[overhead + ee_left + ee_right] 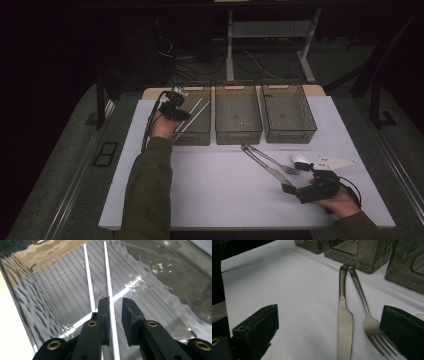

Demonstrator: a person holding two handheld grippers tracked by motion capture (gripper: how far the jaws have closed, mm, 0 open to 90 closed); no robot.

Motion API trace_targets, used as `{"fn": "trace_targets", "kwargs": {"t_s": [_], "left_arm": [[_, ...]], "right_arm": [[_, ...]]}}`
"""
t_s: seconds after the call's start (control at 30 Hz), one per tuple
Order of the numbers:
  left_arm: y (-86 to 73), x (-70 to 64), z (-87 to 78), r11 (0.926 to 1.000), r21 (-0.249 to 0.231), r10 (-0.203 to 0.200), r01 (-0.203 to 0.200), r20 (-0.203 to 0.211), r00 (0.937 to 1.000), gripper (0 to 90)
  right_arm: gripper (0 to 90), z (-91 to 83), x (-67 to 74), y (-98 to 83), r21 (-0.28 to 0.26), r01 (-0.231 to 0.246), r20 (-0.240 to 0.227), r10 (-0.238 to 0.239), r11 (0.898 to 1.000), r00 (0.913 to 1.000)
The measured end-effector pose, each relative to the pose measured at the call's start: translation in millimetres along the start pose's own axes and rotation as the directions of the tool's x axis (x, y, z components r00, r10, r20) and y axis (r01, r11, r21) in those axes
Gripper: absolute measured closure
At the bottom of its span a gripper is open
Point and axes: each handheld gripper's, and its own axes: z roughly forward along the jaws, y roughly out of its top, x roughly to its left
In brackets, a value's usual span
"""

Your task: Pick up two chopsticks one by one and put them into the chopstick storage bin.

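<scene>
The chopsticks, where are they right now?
In the high view the chopsticks lie side by side in the left basket, under the left gripper, whose slightly open jaws straddle one stick.

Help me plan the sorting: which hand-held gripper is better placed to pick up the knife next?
The right hand-held gripper: open, low beside the knife and fork. The left hand-held gripper is over the left basket with the chopsticks.

3 mesh baskets (238, 120), 2 white chopsticks (108, 285), 1 knife (344, 322), 1 fork (372, 327), 1 white spoon (301, 160).
</scene>
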Motion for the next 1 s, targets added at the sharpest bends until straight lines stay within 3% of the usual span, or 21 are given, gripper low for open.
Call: {"fn": "trace_targets", "kwargs": {"t_s": [0.23,0.43,0.73,1.0], "left_arm": [[6.8,-9.4,-18.6,0.9964,-0.084,0.013,-0.007,0.066,0.9977,63.5],[4.8,-20.1,-37.1,0.9876,-0.157,0.034,-0.012,0.138,0.9899,53.2],[-13.2,-44.9,-64.1,0.9677,-0.252,0.069,-0.016,0.204,0.9765,43.7],[-32.2,-68.1,-81.4,0.9555,-0.291,0.120,-0.047,0.238,0.9637,38.5]], "right_arm": [[2.3,0.1,0.3,-0.1,0.002,0.003,0.002,-0.003,1.000,1.0000],[2.3,0.1,0.4,0.1,0.004,0.004,0.003,-0.004,1.000,1.0000],[2.3,0.3,0.5,0.2,0.003,0.006,0.002,-0.006,1.000,1.0000],[2.3,1.1,0.8,0.6,0.006,0.005,0.004,-0.005,1.000,1.0000]]}}
